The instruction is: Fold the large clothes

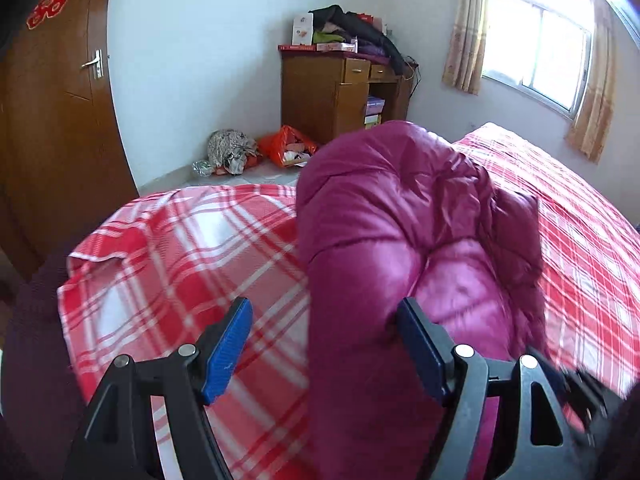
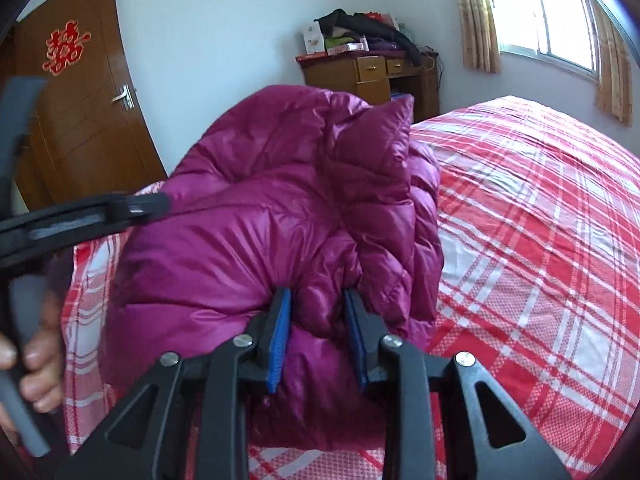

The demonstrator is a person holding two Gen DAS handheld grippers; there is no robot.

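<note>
Right gripper (image 2: 316, 336) pinching puffy magenta jacket (image 2: 256, 216), seemingly bunched, on plaid bed (image 2: 540, 240)

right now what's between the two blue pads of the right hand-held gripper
A bunched fold of the magenta puffer jacket sits between the pads of the right hand-held gripper, pinched from both sides. The right wrist view shows it.

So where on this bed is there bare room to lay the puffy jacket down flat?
Bare plaid sheet lies right of the magenta jacket, running toward the window. A smaller patch sits left of it, toward the door. Crowded: the desk top and the floor corner holding the orange bag.
</note>
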